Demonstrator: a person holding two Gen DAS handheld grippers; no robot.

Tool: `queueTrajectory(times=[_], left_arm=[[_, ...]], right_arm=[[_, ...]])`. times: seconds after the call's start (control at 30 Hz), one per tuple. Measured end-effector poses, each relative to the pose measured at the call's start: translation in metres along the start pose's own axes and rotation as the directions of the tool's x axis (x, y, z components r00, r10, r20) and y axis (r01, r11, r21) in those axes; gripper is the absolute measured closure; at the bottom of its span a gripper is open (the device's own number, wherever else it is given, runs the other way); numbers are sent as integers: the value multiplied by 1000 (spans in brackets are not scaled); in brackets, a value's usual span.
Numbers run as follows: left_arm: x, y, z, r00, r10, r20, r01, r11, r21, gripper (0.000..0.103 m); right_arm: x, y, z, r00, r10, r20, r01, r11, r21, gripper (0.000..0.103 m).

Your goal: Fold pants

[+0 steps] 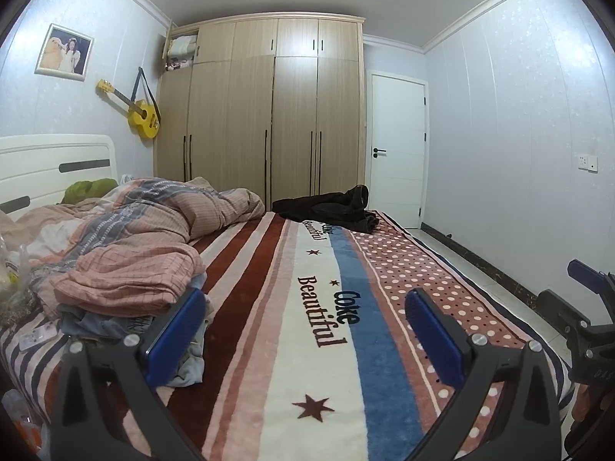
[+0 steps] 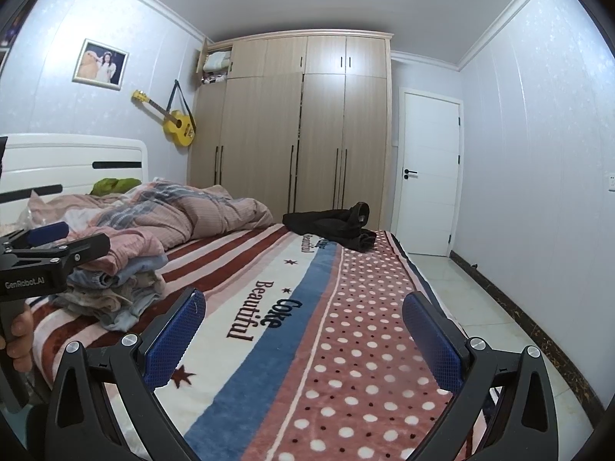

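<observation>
**Both grippers wide apart, pants far across the bed**

Left wrist view: the left gripper (image 1: pixel 303 338) hangs over a striped blanket (image 1: pixel 269 307), its blue fingers spread with nothing between them. The dark pants (image 1: pixel 326 207) lie crumpled at twelve o'clock, well away at the bed's far end, long axis running nine to three. A pile of clothes (image 1: pixel 127 280) sits at ten o'clock.

Right wrist view: the right gripper (image 2: pixel 303 338) is likewise spread and holds nothing. The pants (image 2: pixel 330 224) lie at twelve o'clock, well apart. Neither gripper looks clearly nearer.
</observation>
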State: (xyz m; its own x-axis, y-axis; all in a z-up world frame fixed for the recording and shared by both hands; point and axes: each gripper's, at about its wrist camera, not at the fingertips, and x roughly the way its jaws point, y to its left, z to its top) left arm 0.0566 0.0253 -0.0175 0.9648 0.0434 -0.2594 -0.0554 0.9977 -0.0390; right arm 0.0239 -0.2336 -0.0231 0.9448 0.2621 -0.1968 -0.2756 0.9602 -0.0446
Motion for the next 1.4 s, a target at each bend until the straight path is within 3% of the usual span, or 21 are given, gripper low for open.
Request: queueTrajectory(times=[1.4], left_arm=[[8,-1,-5,1000,1,-11,-1,1000,8,1]], right_arm=[[3,4,-4,999,-39,-6,39,999,24,0]])
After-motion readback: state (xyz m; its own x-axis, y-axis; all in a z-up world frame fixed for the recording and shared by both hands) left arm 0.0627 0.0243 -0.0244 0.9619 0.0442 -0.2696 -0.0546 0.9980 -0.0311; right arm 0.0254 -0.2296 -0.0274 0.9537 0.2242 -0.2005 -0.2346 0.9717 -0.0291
